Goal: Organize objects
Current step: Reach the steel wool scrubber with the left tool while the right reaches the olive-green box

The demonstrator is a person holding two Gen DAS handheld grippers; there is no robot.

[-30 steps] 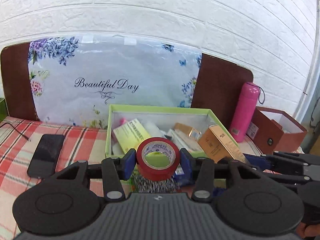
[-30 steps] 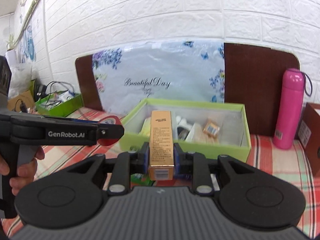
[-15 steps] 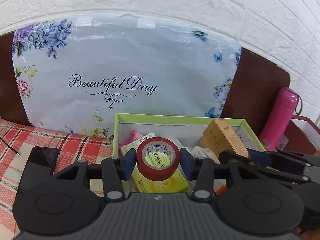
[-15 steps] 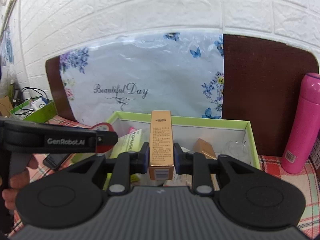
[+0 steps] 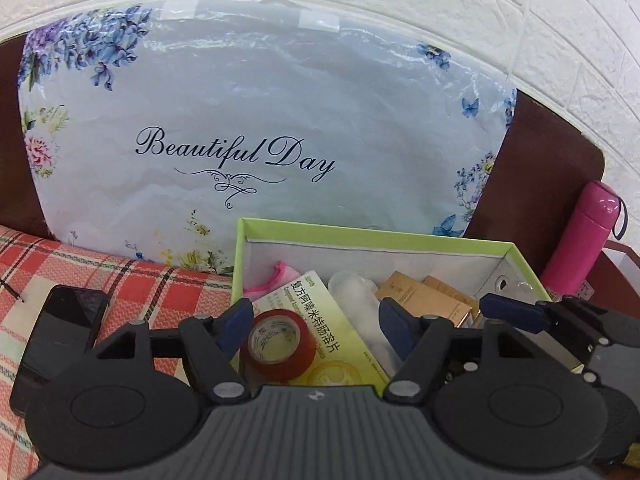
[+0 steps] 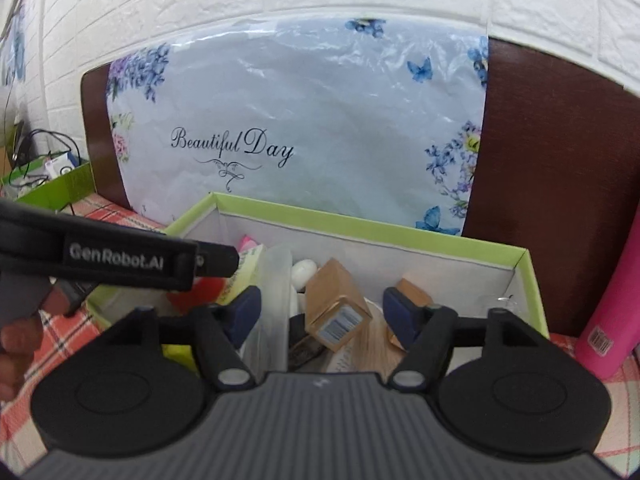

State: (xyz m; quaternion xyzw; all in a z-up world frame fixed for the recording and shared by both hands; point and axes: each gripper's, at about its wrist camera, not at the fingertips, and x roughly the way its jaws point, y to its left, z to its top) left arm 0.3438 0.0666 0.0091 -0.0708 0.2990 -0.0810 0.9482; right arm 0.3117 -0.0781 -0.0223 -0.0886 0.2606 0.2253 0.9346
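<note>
The green box (image 5: 372,236) sits open against the flowered bag on the checked cloth, its white inside crowded. The red tape roll (image 5: 278,344) lies tilted near the box's front left corner, on a yellow-green packet (image 5: 320,312). The gold carton (image 6: 336,304) lies slanted near the middle, barcode end up and forward, beside 1 smaller gold carton (image 6: 412,288) toward the right wall.

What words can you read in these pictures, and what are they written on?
"Beautiful Day": on the flowery plastic bag leaning on the wall.
"GenRobot.AI": on the side of the left claw, seen from the right wrist view.
Chinese characters on the yellow-green packet in the green box: they show, but I cannot read them surely.
Barcode labels on the gold carton and the pink bottle: too small to read.
</note>
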